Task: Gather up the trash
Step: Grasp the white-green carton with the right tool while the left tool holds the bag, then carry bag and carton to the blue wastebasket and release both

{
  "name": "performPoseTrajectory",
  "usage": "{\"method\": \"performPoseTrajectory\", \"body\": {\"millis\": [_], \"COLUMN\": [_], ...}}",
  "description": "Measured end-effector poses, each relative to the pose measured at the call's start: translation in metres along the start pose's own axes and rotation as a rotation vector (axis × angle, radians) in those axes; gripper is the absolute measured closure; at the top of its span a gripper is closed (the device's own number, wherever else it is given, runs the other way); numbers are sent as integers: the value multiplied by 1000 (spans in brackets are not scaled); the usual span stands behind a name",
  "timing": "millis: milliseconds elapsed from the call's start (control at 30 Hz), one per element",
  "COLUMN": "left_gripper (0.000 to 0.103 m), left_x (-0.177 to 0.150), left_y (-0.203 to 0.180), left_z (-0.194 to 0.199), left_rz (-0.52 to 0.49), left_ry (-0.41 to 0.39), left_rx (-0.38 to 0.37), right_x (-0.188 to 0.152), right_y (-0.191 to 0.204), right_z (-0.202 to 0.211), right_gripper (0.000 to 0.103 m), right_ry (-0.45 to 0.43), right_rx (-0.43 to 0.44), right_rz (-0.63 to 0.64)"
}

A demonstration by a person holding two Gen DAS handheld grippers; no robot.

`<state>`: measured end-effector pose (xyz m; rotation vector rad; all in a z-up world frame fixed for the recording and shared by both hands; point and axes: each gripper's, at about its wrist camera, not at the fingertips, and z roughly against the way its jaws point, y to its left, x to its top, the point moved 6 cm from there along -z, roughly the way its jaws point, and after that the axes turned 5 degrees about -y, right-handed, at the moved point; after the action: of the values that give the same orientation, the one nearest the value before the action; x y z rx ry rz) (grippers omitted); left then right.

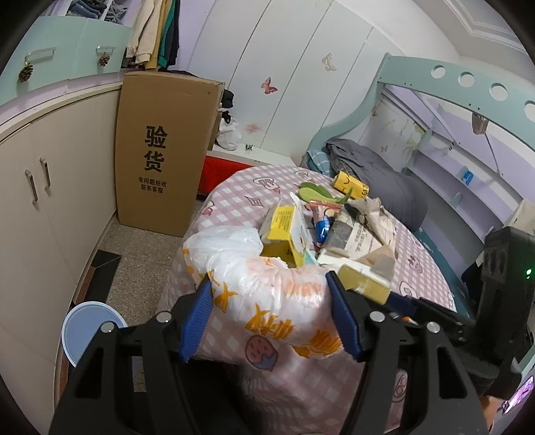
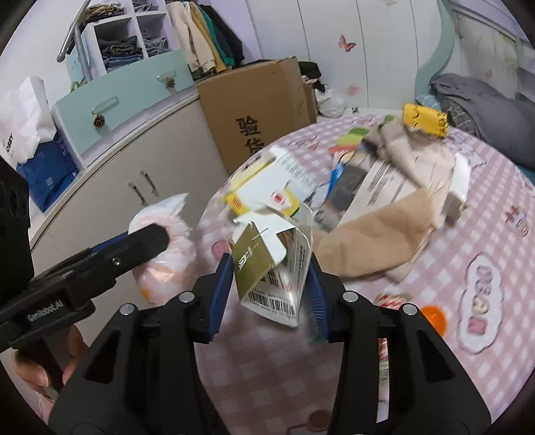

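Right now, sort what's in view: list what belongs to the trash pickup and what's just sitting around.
Part of the job:
- white plastic bag, in the left gripper
- flattened carton, between the right gripper fingers
- yellow box
- crumpled paper

Just lying about:
- tall cardboard box
- grey blanket
- hanging clothes

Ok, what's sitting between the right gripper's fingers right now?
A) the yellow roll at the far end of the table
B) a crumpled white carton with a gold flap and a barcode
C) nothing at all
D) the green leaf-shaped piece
B: in the right wrist view the right gripper has the white carton, gold flap and barcode showing, between its blue fingers, while the yellow roll lies far off on the checked table.
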<state>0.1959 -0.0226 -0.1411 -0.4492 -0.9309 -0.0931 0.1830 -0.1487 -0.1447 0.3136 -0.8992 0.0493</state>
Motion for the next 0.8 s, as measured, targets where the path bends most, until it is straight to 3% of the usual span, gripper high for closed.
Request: {"method": "performPoseTrajectory", "body": {"millis": [67, 267, 433, 633, 800], "left_gripper": [38, 38, 38, 38, 39], "left_x": [-4, -16, -19, -20, -19], "left_y": [2, 10, 16, 24, 28], "left_z": [0, -1, 1, 8, 14], "left_rz": [-6, -4, 4, 17, 30], "left_ry": [10, 34, 36, 31, 17], "left_rx": [5, 16, 19, 21, 11], "right_x": [-9, -20, -22, -25, -18], "right_y": [3, 9, 14, 19, 29], "right_z": [-7, -6, -9, 14, 16], "right_gripper": [55, 41, 38, 34, 35], "right_ry": [20, 8, 30, -22, -72], "right_rx": [10, -17, -43, -120, -88], "right_rz": [-15, 4, 25, 61, 134]}}
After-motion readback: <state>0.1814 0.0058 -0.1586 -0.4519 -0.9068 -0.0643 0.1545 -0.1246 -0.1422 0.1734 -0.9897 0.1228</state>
